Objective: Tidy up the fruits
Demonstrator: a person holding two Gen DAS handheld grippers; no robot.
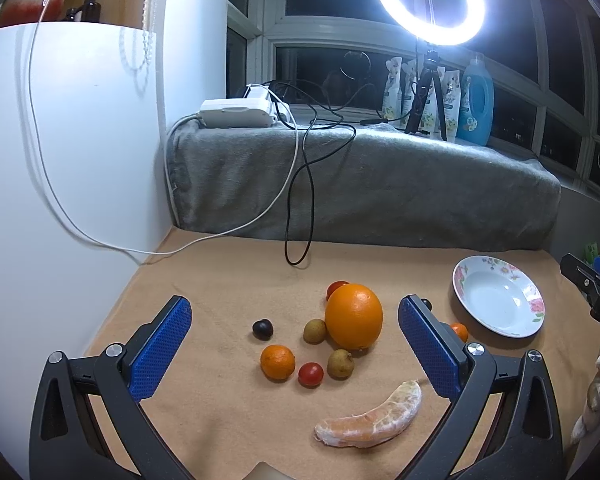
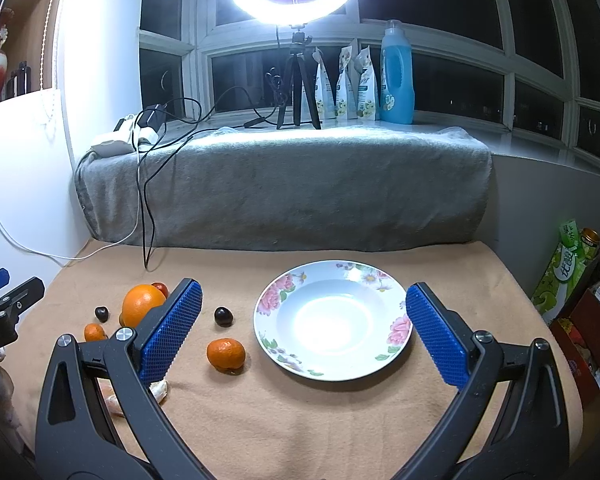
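Here, plate (image 2: 392, 292) lies between right gripper (image 2: 303, 330) fingers.

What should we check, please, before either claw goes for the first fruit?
1. Left claw open and holding nothing: ok.
2. Right claw open and holding nothing: ok.
3. Floral plate free of fruit: ok.
4. Large orange uncrowded: not ok, a small brown fruit sits against it.
5. Small mandarin beside the plate clear all round: ok.
6. Black cable clear of the fruit: ok.
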